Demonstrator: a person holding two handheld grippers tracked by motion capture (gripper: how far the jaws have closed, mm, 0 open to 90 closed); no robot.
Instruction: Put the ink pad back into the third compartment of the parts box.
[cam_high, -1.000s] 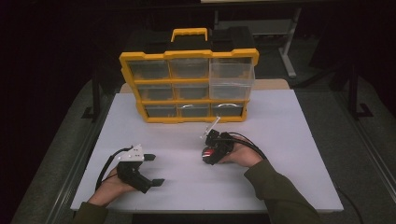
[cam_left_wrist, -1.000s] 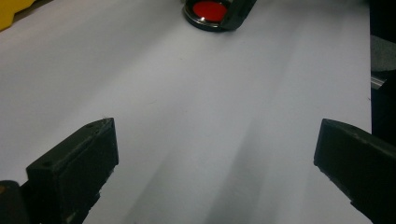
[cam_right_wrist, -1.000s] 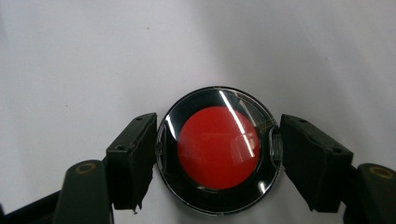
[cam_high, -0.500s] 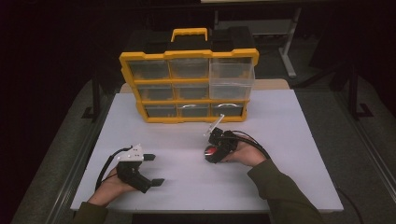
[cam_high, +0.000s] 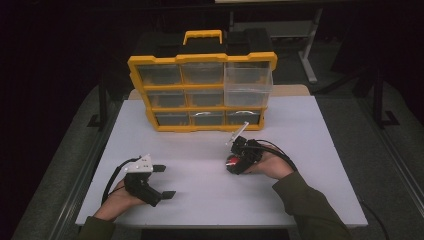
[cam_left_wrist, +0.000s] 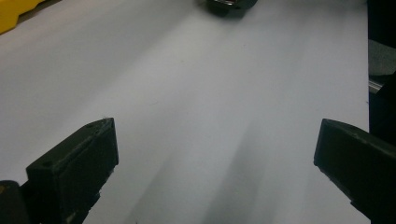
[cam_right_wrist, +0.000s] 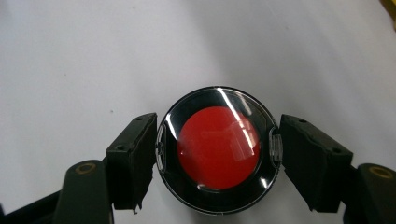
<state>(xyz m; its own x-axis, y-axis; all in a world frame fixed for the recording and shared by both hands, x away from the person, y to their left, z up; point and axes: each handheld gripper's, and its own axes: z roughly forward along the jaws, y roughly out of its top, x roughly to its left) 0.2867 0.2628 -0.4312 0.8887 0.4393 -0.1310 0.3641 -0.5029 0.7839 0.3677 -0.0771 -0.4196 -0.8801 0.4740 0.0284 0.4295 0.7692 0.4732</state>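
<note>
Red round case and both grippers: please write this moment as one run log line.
right gripper: shut on red round case | left gripper: open, nothing between | organizer box: behind on table

High view over the white table (cam_high: 310, 130); gripper views close above it.

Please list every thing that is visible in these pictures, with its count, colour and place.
table: one, white, centre of the high view
drawer organiser: one, yellow frame with clear drawers, upright at the table's far edge
round case: one, black rim, clear lid, red inside, on the table between the right tongs' pads
left tongs: one, black, open, near left of the table
right tongs: one, black, shut on the round case
hands: two, sleeves dark green, from the near edge
</note>
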